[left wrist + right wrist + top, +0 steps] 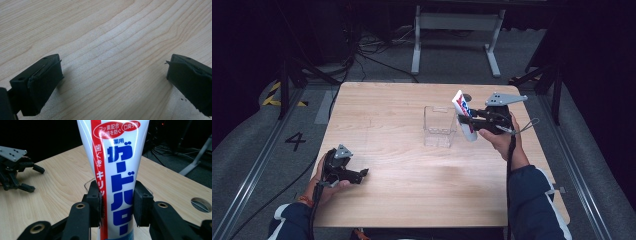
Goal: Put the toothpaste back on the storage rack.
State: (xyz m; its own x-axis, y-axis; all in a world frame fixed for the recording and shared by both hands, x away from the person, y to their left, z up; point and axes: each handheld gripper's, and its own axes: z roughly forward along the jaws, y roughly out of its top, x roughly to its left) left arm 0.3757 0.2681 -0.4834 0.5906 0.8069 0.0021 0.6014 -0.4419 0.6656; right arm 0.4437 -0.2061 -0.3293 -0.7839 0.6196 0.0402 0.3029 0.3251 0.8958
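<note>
Toothpaste tube (113, 170) is sitting clamped between the closed fingers (93, 200) of the right gripper (466, 121), tilting above the counter (412, 170) just right of the clear plastic box (439, 127). At the near left, the left gripper (362, 175) is resting on the counter with its fingers (40, 82) standing wide open, gripping nothing.

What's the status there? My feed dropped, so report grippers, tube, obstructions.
Right gripper shut on white, red and blue toothpaste tube, held beside clear plastic box. Left gripper open, empty, low over wooden table. Nothing in between.
</note>
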